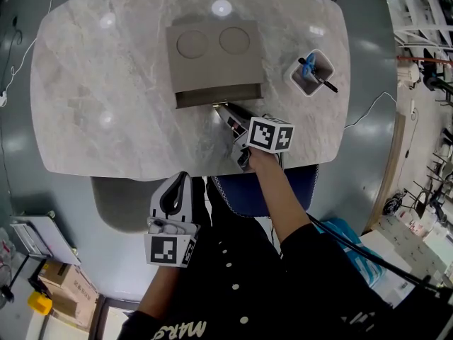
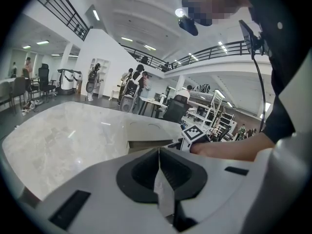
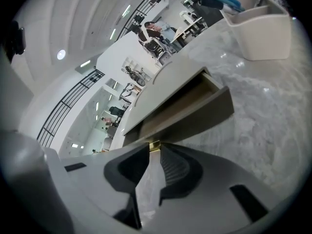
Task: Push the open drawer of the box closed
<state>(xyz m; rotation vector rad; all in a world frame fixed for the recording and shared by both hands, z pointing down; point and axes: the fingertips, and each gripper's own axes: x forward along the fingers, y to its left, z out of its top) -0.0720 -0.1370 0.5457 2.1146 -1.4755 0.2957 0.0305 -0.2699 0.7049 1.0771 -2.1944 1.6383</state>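
The box (image 1: 212,52) stood near the middle of the marble tabletop (image 1: 92,105), its drawer (image 1: 218,94) pulled a little way out on the side towards the person; in the right gripper view the drawer (image 3: 192,111) hung open under the lid, with a dark gap above its front panel. The right forearm (image 1: 283,204) reached forward over the tabletop's near edge, bare below a dark sleeve, the hand (image 1: 263,160) wrapped round the handle just behind the marker cube; the right gripper (image 1: 219,108) pointed up and to the left at the drawer front. Its tongs (image 3: 155,149) were pressed together, their tips right at a small gold knob (image 3: 154,145) on the drawer; whether they squeezed it or only rested against it could not be told. The left gripper (image 1: 185,178) was held back off the tabletop, close to the person's body, above a grey seat (image 1: 120,204), tips pointing towards the tabletop edge; its tongs (image 2: 159,151) were likewise closed on nothing. A white pen holder (image 1: 311,75) with a blue pen stood to the right of the box, well apart from it.
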